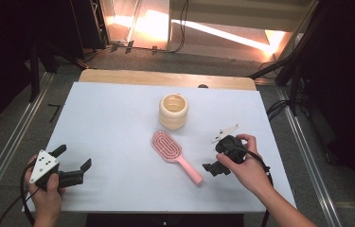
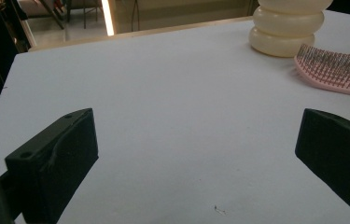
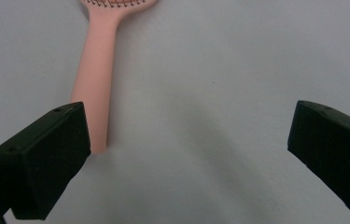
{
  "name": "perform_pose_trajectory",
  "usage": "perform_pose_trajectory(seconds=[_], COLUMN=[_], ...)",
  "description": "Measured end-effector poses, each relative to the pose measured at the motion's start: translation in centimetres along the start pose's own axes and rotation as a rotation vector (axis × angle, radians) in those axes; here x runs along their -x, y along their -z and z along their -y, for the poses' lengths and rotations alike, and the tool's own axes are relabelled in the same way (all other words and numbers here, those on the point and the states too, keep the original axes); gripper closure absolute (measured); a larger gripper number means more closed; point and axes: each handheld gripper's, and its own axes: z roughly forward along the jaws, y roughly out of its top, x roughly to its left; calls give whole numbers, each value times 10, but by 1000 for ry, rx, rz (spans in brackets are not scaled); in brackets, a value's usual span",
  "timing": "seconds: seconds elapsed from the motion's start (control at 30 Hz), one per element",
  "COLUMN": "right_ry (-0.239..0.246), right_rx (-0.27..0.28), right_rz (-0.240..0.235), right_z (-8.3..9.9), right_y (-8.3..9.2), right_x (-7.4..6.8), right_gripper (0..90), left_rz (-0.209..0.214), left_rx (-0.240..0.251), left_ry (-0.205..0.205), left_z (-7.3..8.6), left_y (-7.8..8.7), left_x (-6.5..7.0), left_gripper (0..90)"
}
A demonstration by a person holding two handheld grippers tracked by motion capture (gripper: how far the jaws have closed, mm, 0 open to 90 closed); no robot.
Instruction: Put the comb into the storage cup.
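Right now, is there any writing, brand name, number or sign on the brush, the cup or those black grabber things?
None can be read. The pink hairbrush, the cream ribbed cup, the white table, the left gripper and the right gripper all show plain surfaces, with no letters, numbers or logos in the high view or either gripper view.

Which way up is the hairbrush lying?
Bristles up: the hairbrush lies flat on the table, bristle rows showing beside the cup.
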Motion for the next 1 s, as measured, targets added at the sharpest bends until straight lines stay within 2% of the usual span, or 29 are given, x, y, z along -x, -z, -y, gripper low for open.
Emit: perform_pose_trajectory(seconds=[0.4,1.0], right_ry=[34,55], right_rx=[-65,-122], right_rz=[-7,-17], right_z=[-15,-31], right_y=[-6,-14], right_x=[-9,-17], right_gripper=[0,0], left_rz=[2,8], left_rx=[-1,-1], left_ry=[-3,-8], left_z=[0,0], left_y=[0,-1], left_x=[0,0], left_gripper=[0,0])
